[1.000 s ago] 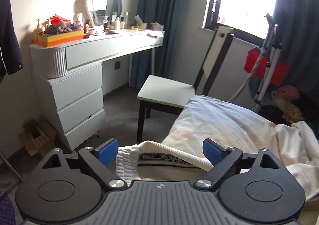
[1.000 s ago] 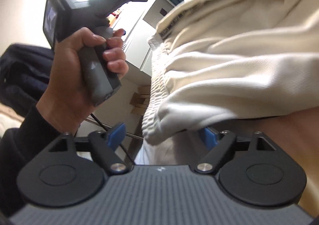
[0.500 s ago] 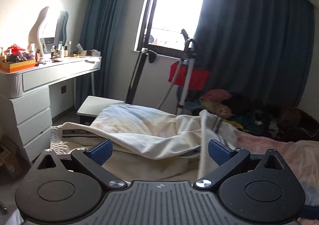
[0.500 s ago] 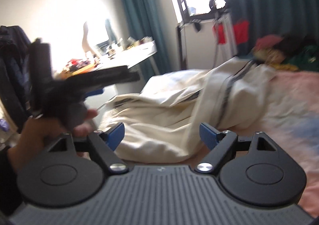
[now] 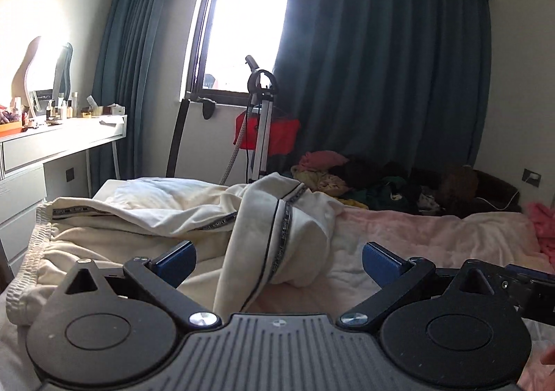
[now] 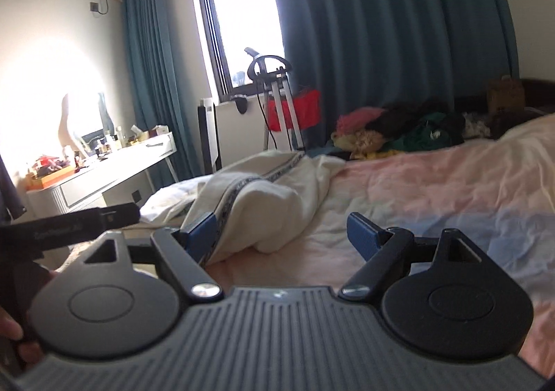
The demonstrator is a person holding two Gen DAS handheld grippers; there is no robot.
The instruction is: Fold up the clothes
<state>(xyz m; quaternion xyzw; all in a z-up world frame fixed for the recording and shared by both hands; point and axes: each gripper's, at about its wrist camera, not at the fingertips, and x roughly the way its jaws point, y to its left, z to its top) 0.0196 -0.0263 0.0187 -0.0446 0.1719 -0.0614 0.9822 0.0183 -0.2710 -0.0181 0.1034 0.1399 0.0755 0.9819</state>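
Both hand-held grippers hover above the near edge of a bed (image 5: pixel 433 235), each with its blue-padded fingers spread wide and nothing between them. The left gripper (image 5: pixel 277 257) points across the mattress toward the window; the cream garment lies just beyond and below its fingertips, not clamped. The right gripper (image 6: pixel 281 231) sits beside it, its left fingertip (image 6: pixel 203 229) close to the garment's edge in that view, though contact cannot be confirmed.

The cream track pants (image 5: pixel 166 214) lie crumpled over the left part of the bed, along its left edge. The ribbed elastic waistband (image 5: pixel 33 252) hangs at the near left corner. A dark patterned side stripe (image 5: pixel 284 224) runs down a leg that is humped up and folded over itself near the bed's middle. The pants rest partly on a white pillow (image 5: pixel 166 191) and partly on the pink blanket.

At the far edge of the bed is a heap of mixed coloured clothes (image 5: pixel 364 183). Beyond the bed stand a garment steamer (image 5: pixel 260 120) with a red item (image 5: pixel 284 134) behind it, below the window, and a white dressing table (image 5: pixel 62 141) off the left side. Dark teal curtains (image 5: pixel 381 61) flank the window.
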